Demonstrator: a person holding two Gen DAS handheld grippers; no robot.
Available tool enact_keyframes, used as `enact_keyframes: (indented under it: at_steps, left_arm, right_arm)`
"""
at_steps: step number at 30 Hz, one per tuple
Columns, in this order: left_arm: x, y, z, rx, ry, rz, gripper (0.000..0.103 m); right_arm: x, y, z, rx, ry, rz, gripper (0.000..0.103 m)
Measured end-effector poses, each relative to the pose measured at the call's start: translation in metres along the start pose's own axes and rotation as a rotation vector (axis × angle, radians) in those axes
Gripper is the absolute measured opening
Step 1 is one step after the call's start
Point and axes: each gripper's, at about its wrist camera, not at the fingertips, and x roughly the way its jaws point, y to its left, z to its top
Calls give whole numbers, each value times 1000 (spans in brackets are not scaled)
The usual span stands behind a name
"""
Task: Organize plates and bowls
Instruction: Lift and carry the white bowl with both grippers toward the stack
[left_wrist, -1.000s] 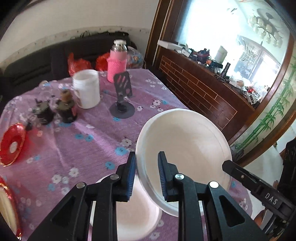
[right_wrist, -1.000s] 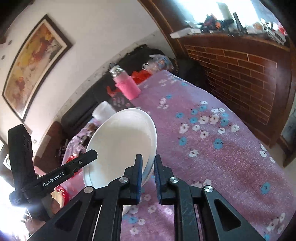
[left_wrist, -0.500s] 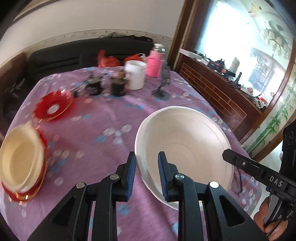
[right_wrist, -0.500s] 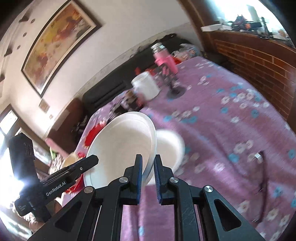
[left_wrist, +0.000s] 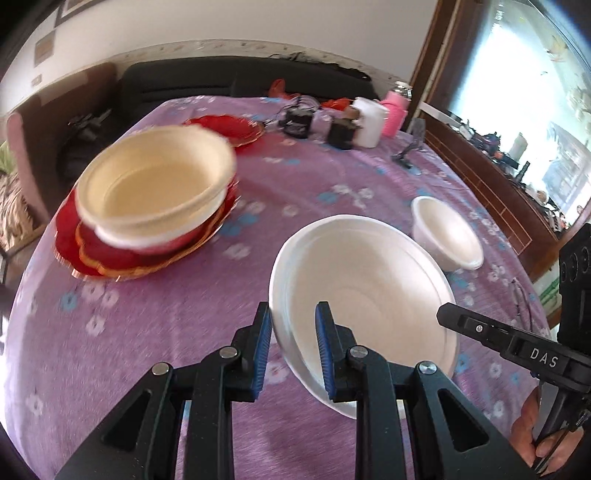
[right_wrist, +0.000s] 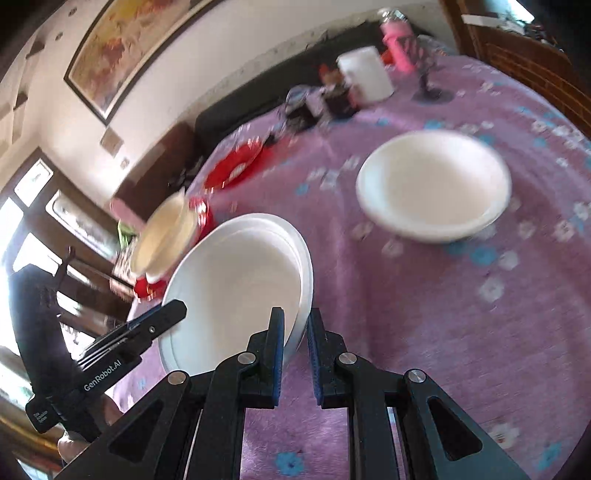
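Note:
Both grippers hold one white bowl by opposite rims, tilted above the purple flowered tablecloth. My left gripper is shut on its near rim. My right gripper is shut on the other rim of the white bowl. A cream bowl sits stacked on a white bowl and red plates to the left; it also shows in the right wrist view. A second white bowl rests on the table to the right, large in the right wrist view.
A lone red plate lies further back. A white mug, a pink bottle, two dark jars and a phone stand stand at the far edge. A black sofa is behind the table.
Both grippers have swung left with the held bowl. The cream and red stack has come near. The second white bowl has come into view to the right.

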Motion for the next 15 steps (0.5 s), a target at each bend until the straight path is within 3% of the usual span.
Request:
enact_keyframes:
  at_steps: [8, 15]
  left_arm:
    - [16, 14, -11, -40, 28, -54, 22]
    - [5, 7, -11, -1, -18, -48, 22]
  right_arm:
    - [10, 11, 0, -64, -1, -57, 16]
    - [5, 16, -2, -89, -19, -88, 14]
